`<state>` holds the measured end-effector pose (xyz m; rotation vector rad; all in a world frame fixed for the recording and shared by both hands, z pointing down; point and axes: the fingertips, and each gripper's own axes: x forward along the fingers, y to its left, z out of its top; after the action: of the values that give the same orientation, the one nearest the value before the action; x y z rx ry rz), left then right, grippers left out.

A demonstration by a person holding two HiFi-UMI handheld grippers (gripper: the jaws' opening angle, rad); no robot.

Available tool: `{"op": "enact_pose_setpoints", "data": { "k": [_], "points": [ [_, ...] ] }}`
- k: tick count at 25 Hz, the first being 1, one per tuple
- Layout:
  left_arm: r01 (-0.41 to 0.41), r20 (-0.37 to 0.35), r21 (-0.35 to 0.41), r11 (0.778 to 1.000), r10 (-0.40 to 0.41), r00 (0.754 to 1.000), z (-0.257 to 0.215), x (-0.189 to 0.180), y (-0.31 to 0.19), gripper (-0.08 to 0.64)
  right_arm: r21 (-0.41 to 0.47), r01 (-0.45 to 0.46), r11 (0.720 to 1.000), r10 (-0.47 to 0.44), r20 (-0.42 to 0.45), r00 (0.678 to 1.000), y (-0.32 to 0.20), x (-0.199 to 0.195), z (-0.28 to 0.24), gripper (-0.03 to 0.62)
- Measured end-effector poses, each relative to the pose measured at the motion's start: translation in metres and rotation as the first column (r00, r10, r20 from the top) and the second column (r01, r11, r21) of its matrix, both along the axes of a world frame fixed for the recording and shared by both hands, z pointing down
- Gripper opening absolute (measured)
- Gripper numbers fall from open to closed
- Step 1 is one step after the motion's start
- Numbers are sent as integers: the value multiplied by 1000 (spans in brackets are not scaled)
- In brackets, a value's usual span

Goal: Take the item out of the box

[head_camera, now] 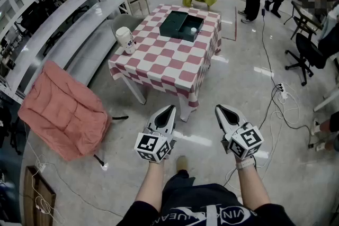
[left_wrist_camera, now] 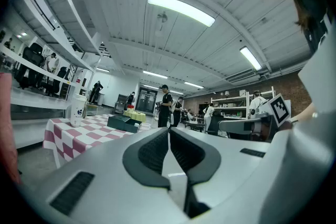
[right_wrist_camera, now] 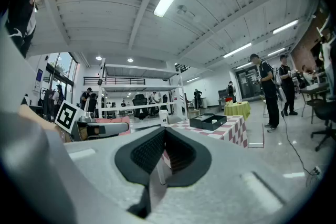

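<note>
Left gripper (head_camera: 170, 108) and right gripper (head_camera: 219, 109) ride level, jaws clenched empty, since the box (head_camera: 181, 25) (on that table (head_camera: 159, 63)) sits well off.

Box (head_camera: 181, 25) on table (head_camera: 169, 63), cup (head_camera: 126, 39) left

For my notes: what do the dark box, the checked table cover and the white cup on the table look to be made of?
Dark green open box: likely rigid cardboard, matte, with thin flat walls and no shine.
Red-and-white checked table cover: fabric, soft, since it drapes in folds over the table edges.
White cylindrical cup: probably paper or plastic with a smooth surface, but it is too small to tell which.
</note>
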<state>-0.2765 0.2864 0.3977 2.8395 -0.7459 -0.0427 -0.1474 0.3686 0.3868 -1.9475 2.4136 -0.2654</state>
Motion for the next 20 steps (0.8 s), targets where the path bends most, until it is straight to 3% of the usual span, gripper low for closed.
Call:
{"op": "enact_pose_setpoints", "data": {
  "k": [11,20],
  "points": [
    [-68,-5,-18,998,68,998,14,21,-76,17,-7,-70,998,70,-3,998,-69,17,10,6],
    [-106,-16,-13,994,106,994,15,28,-100,18,17,-122,992,121,47,992,-88,22,8,6]
  ]
}}
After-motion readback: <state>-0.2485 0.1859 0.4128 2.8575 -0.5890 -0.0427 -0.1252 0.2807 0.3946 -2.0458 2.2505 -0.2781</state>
